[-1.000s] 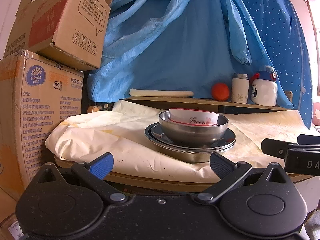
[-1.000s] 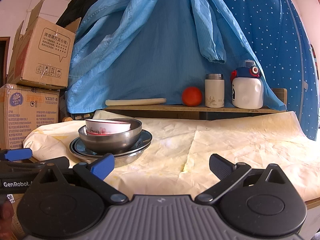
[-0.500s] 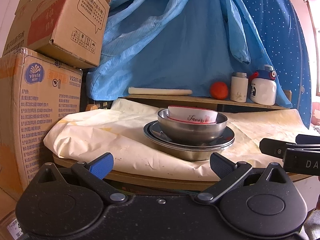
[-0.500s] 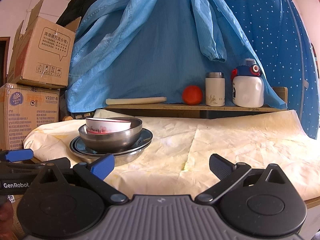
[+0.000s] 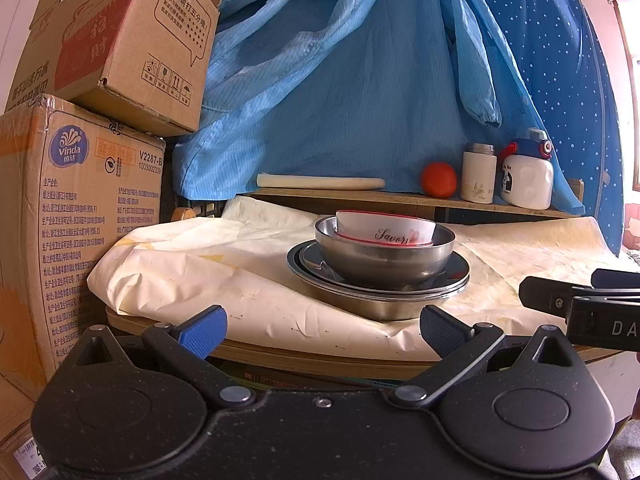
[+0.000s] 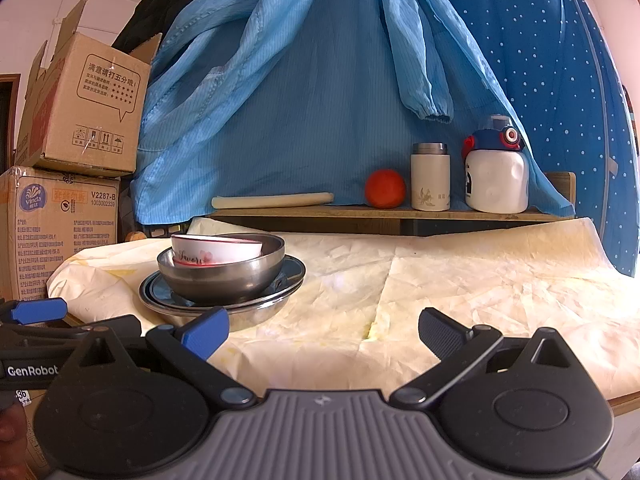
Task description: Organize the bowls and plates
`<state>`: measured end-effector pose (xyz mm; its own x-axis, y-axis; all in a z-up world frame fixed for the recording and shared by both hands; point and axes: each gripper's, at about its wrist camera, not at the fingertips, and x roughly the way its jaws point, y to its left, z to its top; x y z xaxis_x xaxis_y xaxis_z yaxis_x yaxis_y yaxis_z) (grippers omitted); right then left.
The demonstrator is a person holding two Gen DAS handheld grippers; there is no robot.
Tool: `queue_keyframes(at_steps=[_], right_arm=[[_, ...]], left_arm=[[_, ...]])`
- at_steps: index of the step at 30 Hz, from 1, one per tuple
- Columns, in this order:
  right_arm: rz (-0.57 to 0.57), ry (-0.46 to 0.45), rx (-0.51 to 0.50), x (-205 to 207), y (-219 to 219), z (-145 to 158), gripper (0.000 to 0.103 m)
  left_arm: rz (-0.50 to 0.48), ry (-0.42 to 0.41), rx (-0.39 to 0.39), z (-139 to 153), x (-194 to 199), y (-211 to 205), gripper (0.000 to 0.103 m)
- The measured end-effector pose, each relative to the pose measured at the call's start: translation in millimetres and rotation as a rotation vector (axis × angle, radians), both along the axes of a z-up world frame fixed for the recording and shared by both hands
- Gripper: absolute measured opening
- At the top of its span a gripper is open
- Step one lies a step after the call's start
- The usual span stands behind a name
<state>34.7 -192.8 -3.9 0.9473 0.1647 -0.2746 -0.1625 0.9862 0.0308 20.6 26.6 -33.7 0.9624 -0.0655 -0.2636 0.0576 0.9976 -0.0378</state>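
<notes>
Paper-covered table (image 6: pixel 460 280) carries the stacked plates (image 5: pixel 378 280) and bowls (image 5: pixel 384 256) near its left edge, unchanged; left gripper (image 5: pixel 322 326) and right gripper (image 6: pixel 324 328) stay released, short of the front edge.

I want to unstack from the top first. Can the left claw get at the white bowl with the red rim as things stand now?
Probably yes. The left claw is open and faces the stack; the white bowl sits topmost, inside the steel bowl, with nothing between. Its rim stands proud enough to pinch.

A white bowl (image 5: pixel 385 229) with a red rim sits in a silver bowl (image 5: pixel 384 258). The curtain (image 6: pixel 560 60) is blue with white dots.
</notes>
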Motion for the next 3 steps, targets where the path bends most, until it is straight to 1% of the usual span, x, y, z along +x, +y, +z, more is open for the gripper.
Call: queue_keyframes(at_steps=[3], right_arm=[[0.0,0.0,0.0,-0.3,0.0,-0.2,0.103]], left_arm=[[0.0,0.001,0.0,0.0,0.1,0.1,0.102]])
